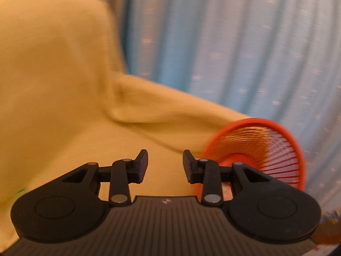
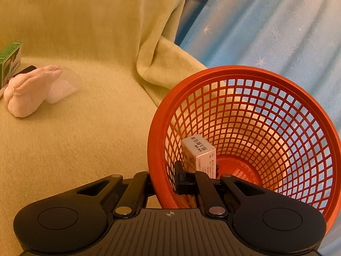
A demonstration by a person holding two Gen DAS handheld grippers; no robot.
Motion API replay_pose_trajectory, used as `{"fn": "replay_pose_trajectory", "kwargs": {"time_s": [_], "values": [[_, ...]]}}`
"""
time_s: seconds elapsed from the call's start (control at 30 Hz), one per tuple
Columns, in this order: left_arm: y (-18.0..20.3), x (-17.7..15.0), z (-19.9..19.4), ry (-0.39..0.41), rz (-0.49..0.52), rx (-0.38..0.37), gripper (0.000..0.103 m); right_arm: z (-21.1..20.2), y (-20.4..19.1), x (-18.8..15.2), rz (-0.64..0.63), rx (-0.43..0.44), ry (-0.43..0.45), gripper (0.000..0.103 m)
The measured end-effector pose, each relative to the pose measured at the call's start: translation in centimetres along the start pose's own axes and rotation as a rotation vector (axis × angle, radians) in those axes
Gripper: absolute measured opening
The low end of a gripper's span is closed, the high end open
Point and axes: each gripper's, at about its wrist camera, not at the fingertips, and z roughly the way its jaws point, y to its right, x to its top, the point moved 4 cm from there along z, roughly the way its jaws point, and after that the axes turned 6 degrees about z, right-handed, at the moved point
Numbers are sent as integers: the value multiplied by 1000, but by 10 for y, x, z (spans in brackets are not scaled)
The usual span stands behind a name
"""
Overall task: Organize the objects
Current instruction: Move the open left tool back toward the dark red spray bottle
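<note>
The right gripper [image 2: 165, 178] is pinching the rim of the red basket [image 2: 245, 132]. One finger is sitting inside the basket and the other is sitting outside, with the thick red rim squeezed between them. The basket is tipping so its open mouth is facing the camera. A small white box [image 2: 199, 155] with dark writing is lying inside the basket, just past the inside finger and touching the mesh wall. The basket is sitting on the yellow blanket [image 2: 85, 128].

Far to the left of the right gripper, a pink knitted sock [image 2: 29, 91] is lying on the blanket. A clear plastic pack [image 2: 64, 85] is touching the sock's right side. A green and white box [image 2: 9, 60] is standing just behind the sock, at the left edge of the picture. A blue curtain with little stars [image 2: 266, 25] is hanging behind the basket.

The left gripper [image 1: 165, 166] is hanging over the yellow blanket with its fingers apart and nothing between them. In its blurry picture the red basket [image 1: 266, 149] is showing just to the right of its right finger. A fold of the blanket is rising up ahead of it on the left.
</note>
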Motion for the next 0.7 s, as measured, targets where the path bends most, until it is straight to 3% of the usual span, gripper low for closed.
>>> {"fn": "replay_pose_trajectory", "kwargs": {"time_s": [0.3,0.43,0.7], "values": [[-119,-55,-45,-82,-140,267,40,-1,1,-1,1,0,-1,3],[-138,-88,-50,-130,-194,308,40,0,1,-1,1,0,-2,3],[-138,-140,-36,-188,-248,333,40,1,1,-2,-6,-1,-2,3]]}}
